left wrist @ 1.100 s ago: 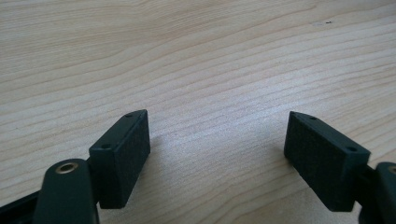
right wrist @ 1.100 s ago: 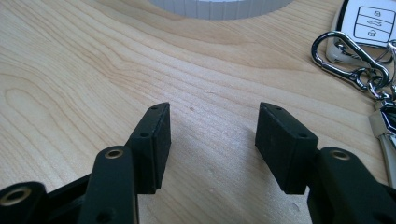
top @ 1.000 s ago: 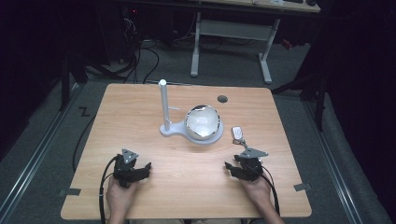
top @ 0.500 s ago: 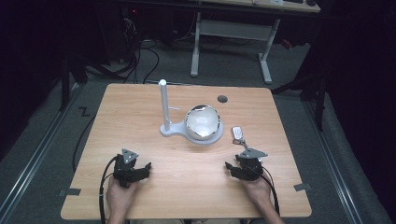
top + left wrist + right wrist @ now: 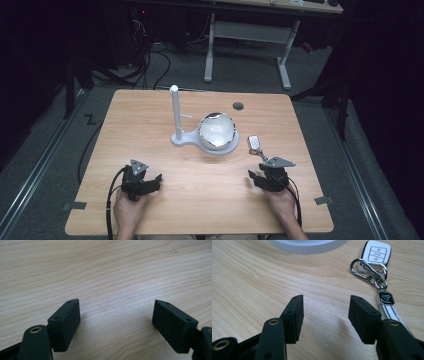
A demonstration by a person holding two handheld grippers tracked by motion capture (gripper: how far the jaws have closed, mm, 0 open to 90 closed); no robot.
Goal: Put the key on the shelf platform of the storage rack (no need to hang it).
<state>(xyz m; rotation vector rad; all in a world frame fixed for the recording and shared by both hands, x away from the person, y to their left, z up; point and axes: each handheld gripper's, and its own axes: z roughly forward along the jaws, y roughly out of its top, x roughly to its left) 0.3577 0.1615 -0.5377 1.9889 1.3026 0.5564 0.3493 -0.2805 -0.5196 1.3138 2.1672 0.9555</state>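
White stand (image 5: 180, 131) beside shiny bowl (image 5: 217, 131), wooden table (image 5: 150, 110)

In the right gripper view, the white stand base (image 5: 308, 245) is cut off by the top edge, so just a curved slice of its rim shows above the key fob (image 5: 377, 252). The key fob loses its upper end to that same edge. Below the key fob, the striped strap (image 5: 392, 315) runs down behind the black jaw on that side and its end is hidden. In the high view, the key fob (image 5: 254, 144) beside the bowl (image 5: 217, 131) is too small for its buttons to be read, and the clip and strap below it blur into a thin line.
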